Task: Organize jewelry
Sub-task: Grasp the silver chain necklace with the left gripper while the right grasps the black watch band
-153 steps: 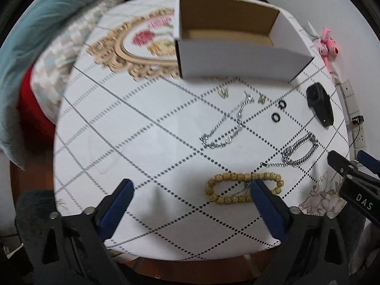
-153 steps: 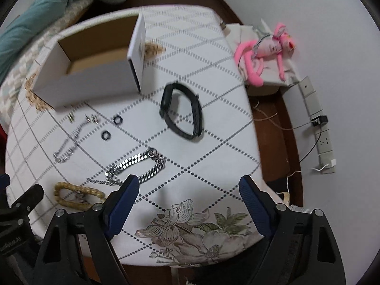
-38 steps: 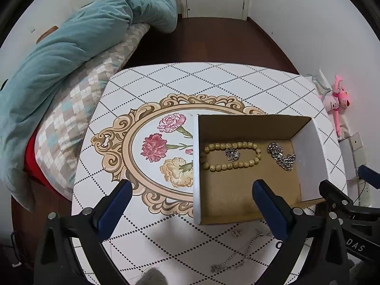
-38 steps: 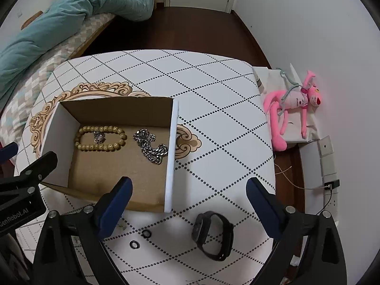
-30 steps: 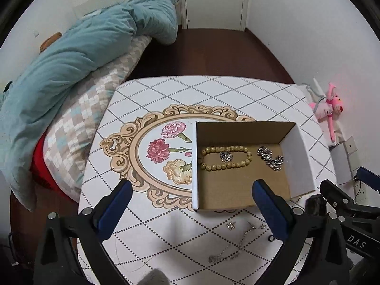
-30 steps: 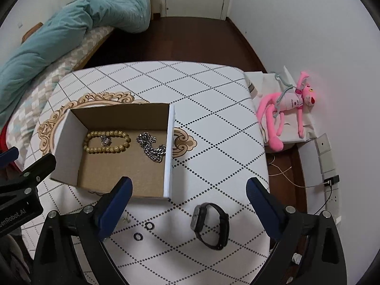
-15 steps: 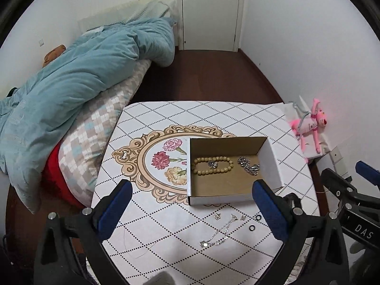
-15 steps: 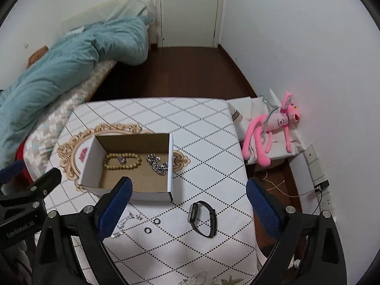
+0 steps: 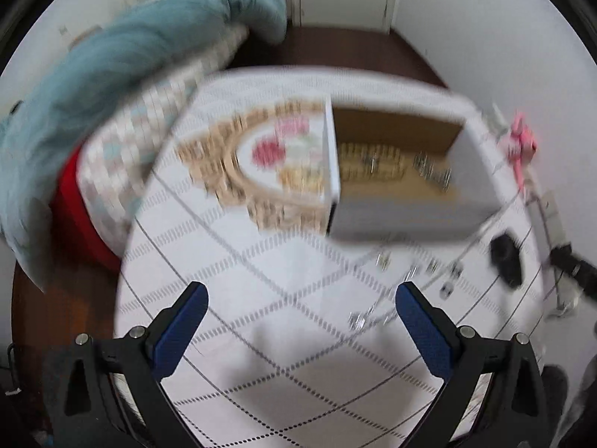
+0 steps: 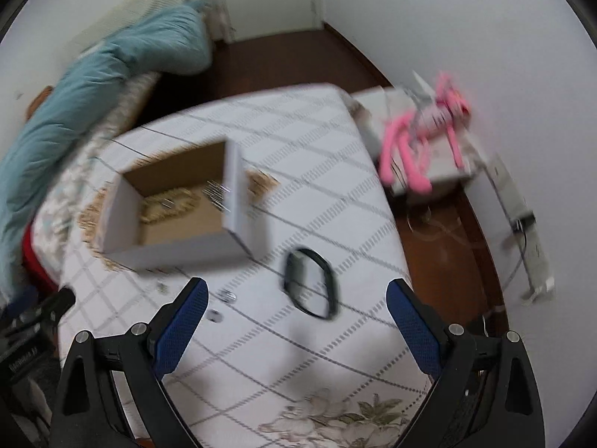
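Jewelry is partly in the box [image 9: 403, 220] and partly on the table [image 9: 261, 291]. Everything looks smeared now, where half a second ago it was sharp, and the cameras sit much closer to the table than they did then.

Inside the box lie the beads [image 9: 367, 164] and, to their right, a silver chain [image 9: 434, 171]. They are in the same spots in the box as before. From the right camera the beads [image 10: 169, 203] show on the box floor, and the chain is only a blur by the right wall of the box [image 10: 235, 194].

In front of the box, on the table, a thin chain [image 9: 377, 315] lies loose, with small bits near it that are too blurry to name. Two small rings [image 10: 220, 304] lie in front of the box too. A black band [image 10: 311, 287] lies in front of the box and off to its right, where it lay earlier.

The left gripper [image 9: 298, 330] hangs over the table in front of the box, its blue fingers [image 9: 179, 330] spread wide with nothing between them. The right gripper [image 10: 296, 326] hangs in front of the box as well, just this side of the band, spread wide and holding nothing. Both were spread the same way half a second ago.

A pink toy [image 10: 421, 127] lies off the table, to the right of the box. A teal blanket [image 9: 112, 71] is heaped to the left of the box.
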A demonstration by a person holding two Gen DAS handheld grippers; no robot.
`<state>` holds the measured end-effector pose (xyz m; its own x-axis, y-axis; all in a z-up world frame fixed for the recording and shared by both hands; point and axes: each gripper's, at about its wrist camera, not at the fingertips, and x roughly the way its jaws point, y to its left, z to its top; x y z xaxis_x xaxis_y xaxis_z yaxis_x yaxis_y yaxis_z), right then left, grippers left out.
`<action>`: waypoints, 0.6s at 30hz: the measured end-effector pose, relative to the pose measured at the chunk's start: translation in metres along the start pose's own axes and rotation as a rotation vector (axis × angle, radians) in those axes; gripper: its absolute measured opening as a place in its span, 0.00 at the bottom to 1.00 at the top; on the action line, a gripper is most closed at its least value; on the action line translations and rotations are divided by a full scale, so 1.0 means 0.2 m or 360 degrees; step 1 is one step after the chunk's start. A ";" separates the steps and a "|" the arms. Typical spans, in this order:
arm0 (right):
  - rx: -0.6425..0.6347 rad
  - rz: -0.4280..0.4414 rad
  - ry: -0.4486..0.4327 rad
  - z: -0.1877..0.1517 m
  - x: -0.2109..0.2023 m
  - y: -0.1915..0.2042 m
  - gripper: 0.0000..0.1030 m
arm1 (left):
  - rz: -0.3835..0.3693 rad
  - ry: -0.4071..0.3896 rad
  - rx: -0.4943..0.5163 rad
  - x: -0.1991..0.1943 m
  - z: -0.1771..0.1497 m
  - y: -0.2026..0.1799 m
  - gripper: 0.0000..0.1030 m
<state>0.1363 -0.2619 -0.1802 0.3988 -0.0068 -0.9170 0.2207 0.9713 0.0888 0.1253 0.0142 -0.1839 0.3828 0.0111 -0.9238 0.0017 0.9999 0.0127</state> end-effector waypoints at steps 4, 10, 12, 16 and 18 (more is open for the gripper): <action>0.0084 -0.0013 0.0079 -0.05 0.16 -0.12 0.87 | -0.0039 0.0095 0.0016 0.13 -0.08 -0.01 0.98; 0.0142 0.0037 0.0160 -0.06 0.35 -0.20 0.77 | -0.0096 0.0113 0.0030 0.18 -0.11 -0.02 0.97; 0.0153 0.0077 0.0187 -0.05 0.41 -0.20 0.68 | -0.0121 0.0121 0.0024 0.19 -0.12 -0.02 0.97; 0.0057 0.0095 0.0137 -0.04 0.47 -0.16 0.25 | -0.0166 0.0137 0.0036 0.19 -0.13 -0.01 0.91; 0.0010 0.0085 0.0124 -0.05 0.47 -0.12 0.07 | -0.0183 0.0152 0.0058 0.19 -0.15 -0.01 0.91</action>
<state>0.1590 -0.2839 -0.2725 0.3397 0.0638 -0.9384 0.2066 0.9683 0.1406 0.1116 0.0120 -0.2309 0.2887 -0.1011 -0.9521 0.0744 0.9938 -0.0830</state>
